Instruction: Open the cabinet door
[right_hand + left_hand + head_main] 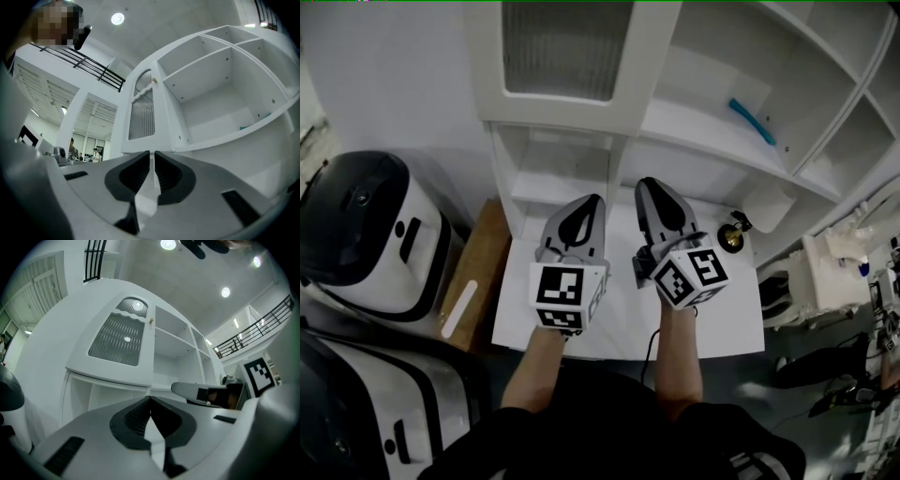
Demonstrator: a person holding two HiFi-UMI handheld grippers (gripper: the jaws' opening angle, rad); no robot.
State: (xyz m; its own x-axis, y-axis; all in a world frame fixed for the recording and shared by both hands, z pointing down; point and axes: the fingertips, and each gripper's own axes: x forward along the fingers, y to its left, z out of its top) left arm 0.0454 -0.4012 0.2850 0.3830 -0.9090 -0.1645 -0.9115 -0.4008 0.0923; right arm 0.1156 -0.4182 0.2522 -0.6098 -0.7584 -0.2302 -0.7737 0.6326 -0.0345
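The white cabinet (712,141) stands behind a small table. Its door (567,56) has a ribbed glass pane and covers the upper left compartment, its face lying along the cabinet front. The left gripper view shows the door (117,338) with a small knob (151,320) at its right edge. The right gripper view catches the door (142,110) at a slant, with the knob (153,80). Both grippers hover over the table, below the door and apart from it. My left gripper (586,202) (150,399) is shut and empty. My right gripper (649,185) (151,153) shows only a hairline slit, nothing in it.
Open shelves fill the cabinet's right side, with a teal object (752,120) on one. A brass bell (731,234) sits at the back right of the white table (712,328). Black-and-white appliances (366,234) and a wooden board (473,272) stand to the left.
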